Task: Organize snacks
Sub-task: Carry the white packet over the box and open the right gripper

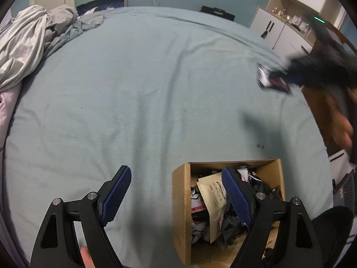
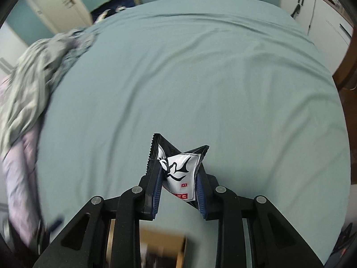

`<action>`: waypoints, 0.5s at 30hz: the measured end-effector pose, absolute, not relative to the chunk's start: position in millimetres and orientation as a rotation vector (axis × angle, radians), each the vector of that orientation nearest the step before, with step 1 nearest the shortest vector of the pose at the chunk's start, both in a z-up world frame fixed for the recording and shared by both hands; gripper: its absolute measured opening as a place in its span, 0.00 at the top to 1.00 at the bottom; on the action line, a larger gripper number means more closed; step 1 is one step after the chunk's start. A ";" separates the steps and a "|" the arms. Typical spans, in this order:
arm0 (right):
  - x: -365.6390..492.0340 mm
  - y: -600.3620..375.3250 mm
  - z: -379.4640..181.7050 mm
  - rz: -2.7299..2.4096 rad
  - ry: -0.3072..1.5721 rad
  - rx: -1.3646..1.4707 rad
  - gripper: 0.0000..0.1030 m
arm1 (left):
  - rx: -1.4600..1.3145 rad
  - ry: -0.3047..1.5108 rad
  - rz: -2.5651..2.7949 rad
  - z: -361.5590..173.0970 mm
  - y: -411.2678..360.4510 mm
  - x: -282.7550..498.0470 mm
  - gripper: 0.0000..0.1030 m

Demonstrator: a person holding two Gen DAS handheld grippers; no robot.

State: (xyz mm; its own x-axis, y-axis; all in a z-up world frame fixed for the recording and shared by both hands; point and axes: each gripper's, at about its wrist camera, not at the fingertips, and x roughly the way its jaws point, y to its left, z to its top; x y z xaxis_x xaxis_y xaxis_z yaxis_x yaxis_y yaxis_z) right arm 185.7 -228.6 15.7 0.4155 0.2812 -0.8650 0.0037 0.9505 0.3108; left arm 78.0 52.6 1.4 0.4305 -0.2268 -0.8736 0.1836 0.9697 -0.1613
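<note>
A brown cardboard box [image 1: 181,203] sits on the grey-blue bed sheet [image 1: 142,84] at the near right, filled with several snack packets, among them a cream one [image 1: 212,198]. My left gripper [image 1: 176,192] hangs open above the sheet and the box's left wall, nothing between its blue pads [image 1: 116,197]. My right gripper [image 2: 178,178] is shut on a black-and-white snack packet [image 2: 178,172], squeezed between its pads above the sheet. In the left wrist view that right gripper [image 1: 276,78] shows blurred at the far right, carrying the packet [image 1: 267,79].
A heap of crumpled grey and white bedding [image 1: 29,44] lies at the left edge of the bed. White cabinets [image 1: 281,33] stand beyond the bed's right side. A blurred box corner [image 2: 162,245] shows under the right gripper.
</note>
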 end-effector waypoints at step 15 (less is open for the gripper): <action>79.3 -189.7 16.3 0.391 1.138 0.316 0.72 | 0.167 0.979 -0.261 16.7 31.6 31.7 0.18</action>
